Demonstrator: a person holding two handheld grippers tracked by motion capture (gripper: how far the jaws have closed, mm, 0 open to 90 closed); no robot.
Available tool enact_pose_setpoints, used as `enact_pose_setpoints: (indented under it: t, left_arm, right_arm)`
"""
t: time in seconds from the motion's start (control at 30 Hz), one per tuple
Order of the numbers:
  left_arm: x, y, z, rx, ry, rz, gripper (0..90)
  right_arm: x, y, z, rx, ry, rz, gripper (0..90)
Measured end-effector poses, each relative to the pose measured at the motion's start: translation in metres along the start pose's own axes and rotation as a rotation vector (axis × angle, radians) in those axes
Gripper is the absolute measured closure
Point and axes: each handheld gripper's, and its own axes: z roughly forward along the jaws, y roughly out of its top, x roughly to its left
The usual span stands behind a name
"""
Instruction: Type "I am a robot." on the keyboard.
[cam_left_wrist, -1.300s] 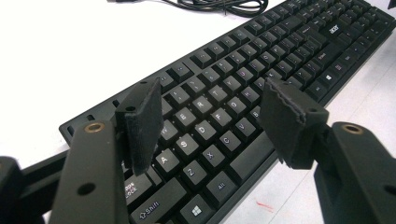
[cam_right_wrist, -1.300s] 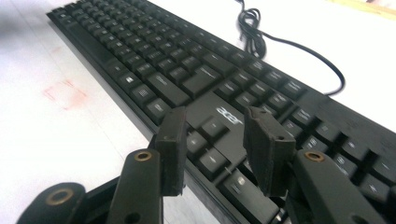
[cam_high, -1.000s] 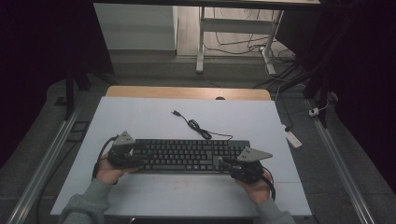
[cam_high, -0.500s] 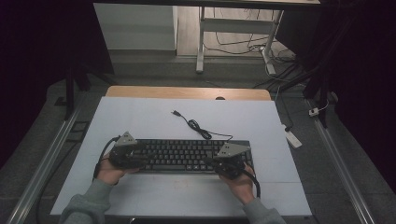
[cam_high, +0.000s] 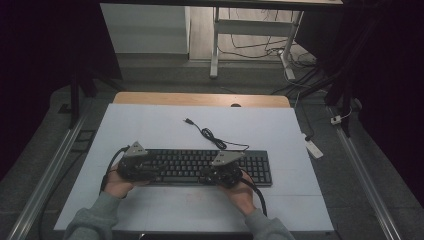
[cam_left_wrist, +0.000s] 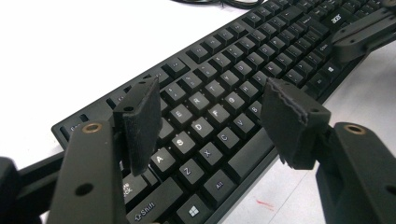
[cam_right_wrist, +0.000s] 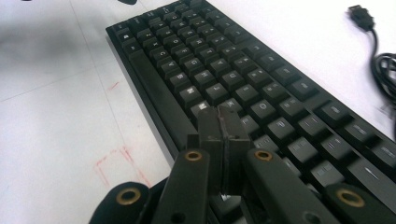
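A black keyboard (cam_high: 200, 166) lies across the near half of the white table (cam_high: 150, 125). Its cable (cam_high: 212, 136) curls away behind it and ends in a loose USB plug (cam_high: 188, 120). My left gripper (cam_high: 147, 170) hovers over the keyboard's left end. In the left gripper view it (cam_left_wrist: 210, 100) is open, its pads apart above the letter keys (cam_left_wrist: 198, 128). My right gripper (cam_high: 210, 174) is over the keyboard's middle. In the right gripper view it (cam_right_wrist: 222, 119) is shut with nothing between the pads, its tip just above the keys near the space bar (cam_right_wrist: 154, 88).
Faint red marks (cam_right_wrist: 116, 161) show on the table in front of the keyboard. The coiled cable (cam_right_wrist: 385, 70) and plug (cam_right_wrist: 362, 16) lie behind it. A white power strip (cam_high: 313, 148) lies on the floor to the right. The table's wooden far edge (cam_high: 200, 99) runs along the back.
My right gripper has slid left along the keyboard from its right end to its middle. The left gripper and the keyboard have stayed put.
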Motion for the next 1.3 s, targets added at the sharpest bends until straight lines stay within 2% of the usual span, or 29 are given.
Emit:
enact_pose_setpoints:
  t: [0.47, 1.13, 1.3]
  left_arm:
    - [-0.001, 0.000, 0.001, 0.005, 0.001, 0.006, 37.8]
    - [-0.001, -0.001, 0.000, 0.006, 0.005, 0.010, 37.4]
    - [-0.001, -0.001, 0.001, 0.007, 0.008, 0.015, 37.2]
  right_arm:
    - [0.004, 0.014, 0.033, 0.035, 0.018, -0.026, 89.4]
    - [0.000, 0.012, 0.046, 0.057, 0.011, -0.028, 89.4]
    - [-0.001, 0.010, 0.049, 0.063, 0.019, -0.004, 89.5]
